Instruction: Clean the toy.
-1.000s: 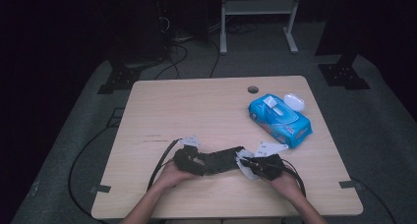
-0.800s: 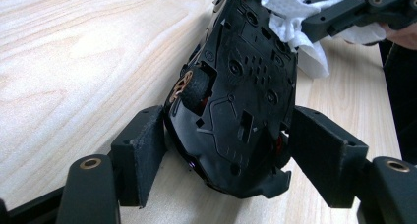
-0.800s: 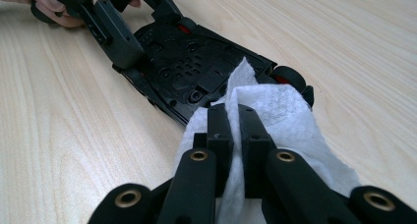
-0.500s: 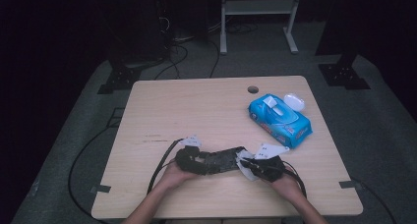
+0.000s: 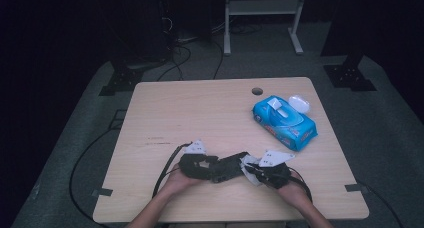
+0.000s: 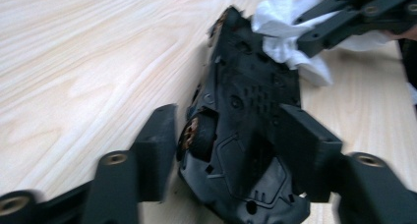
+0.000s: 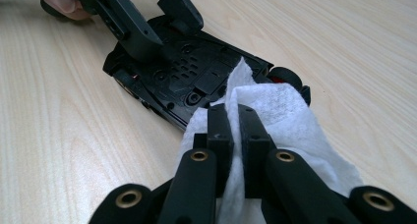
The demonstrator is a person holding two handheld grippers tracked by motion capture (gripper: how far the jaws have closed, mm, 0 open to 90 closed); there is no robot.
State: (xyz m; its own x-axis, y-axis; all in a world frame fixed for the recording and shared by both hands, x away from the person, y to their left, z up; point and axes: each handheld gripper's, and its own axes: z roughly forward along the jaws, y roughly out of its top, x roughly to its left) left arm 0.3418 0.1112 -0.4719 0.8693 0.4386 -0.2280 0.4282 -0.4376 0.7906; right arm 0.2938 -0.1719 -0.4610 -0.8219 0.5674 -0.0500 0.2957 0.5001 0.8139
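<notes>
Lying along the near edge of the wooden table, a black toy car rests on its roof, underside up, its long axis running across the table from one hand to the other. A blue pack of wet wipes sits well apart near the far right corner, beside a small white lid.

At the car's left end, the left gripper straddles the chassis from that end; its jaws have just been closing with the car body between them, one finger just beside a wheel, the other finger lying against the opposite flank, at a middling spread. Whether both already press on the chassis cannot be told.

At the car's right end, the right gripper has its jaws pinched narrow on a crumpled white wipe, whose folded edge touches the underside near a rear wheel.

A wiping stroke would seem to run lengthways along the chassis, away from the right hand and toward the left hand, which looks placed to steady the car against that push.
</notes>
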